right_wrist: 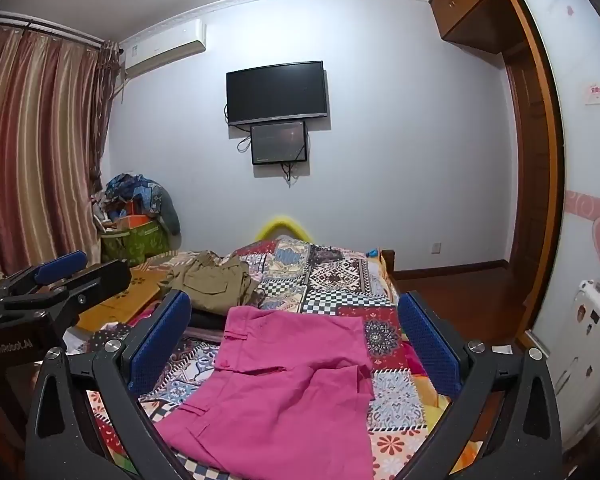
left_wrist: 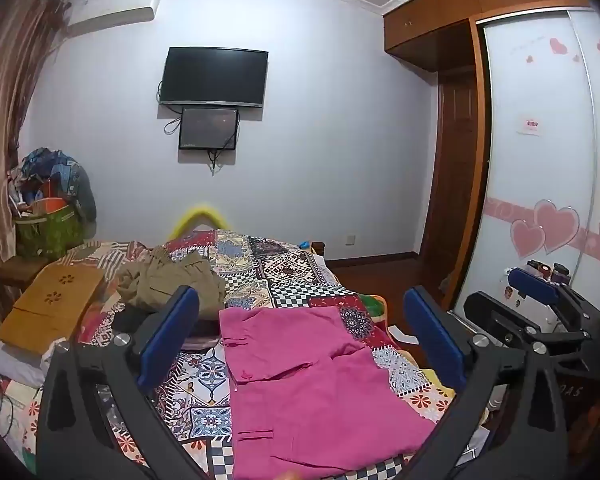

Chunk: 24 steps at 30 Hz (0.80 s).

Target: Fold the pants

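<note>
Pants (left_wrist: 320,392) in bright pink are lying spread on the patchwork bedspread (left_wrist: 292,272), waistband toward the far wall and legs running back toward the cameras, seemingly laid out flat so the fold can begin from clean edges. The left gripper (left_wrist: 300,336) is hovering over the garment with its blue pads (left_wrist: 172,336) standing fully apart and nothing between them, and the right gripper (right_wrist: 296,340) is doing the same just beside it, jaws wide and empty, both tipping slightly downward toward the cloth. Neither is touching the fabric, so the folding is judged not yet started. Beyond the pink pair, a crumpled khaki garment (left_wrist: 172,280) is sitting near a flat orange-brown cardboard piece (left_wrist: 48,304), well apart from the work area, probably set aside there. A wall television (right_wrist: 276,92) is hanging straight ahead.
</note>
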Motion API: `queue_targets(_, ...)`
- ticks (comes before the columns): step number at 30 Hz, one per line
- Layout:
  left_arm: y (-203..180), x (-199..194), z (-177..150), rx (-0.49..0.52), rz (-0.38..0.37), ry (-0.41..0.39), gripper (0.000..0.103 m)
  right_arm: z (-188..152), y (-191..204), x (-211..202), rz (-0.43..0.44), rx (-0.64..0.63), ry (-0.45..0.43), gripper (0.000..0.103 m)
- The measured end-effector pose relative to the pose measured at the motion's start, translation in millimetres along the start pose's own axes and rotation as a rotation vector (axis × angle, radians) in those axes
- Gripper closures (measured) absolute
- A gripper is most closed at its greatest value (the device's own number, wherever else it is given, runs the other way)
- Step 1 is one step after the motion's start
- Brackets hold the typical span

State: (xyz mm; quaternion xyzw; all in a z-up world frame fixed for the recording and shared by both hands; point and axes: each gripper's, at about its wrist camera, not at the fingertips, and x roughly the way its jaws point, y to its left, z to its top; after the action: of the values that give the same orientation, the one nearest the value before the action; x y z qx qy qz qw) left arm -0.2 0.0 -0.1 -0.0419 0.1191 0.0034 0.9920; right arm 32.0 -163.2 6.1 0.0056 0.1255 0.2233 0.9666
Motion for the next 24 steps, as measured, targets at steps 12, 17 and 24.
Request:
queue_targets(12,-0.7,-0.5,-7.0,0.011,0.003,0.01,0.0,-5.9,2.1,2.1,0.002,0.0,-0.001,0.0)
queue_targets(17,3.6,6.0,-7.1,0.002,0.002,0.022,0.0,-5.1,-0.6,1.8,0.003,0.003,0.005,0.0)
queue_targets(24,3.9,9.3,-9.0,-0.002,0.009,0.025,0.0,-5.8,-0.3,7.5,0.004,0.009,0.006,0.0)
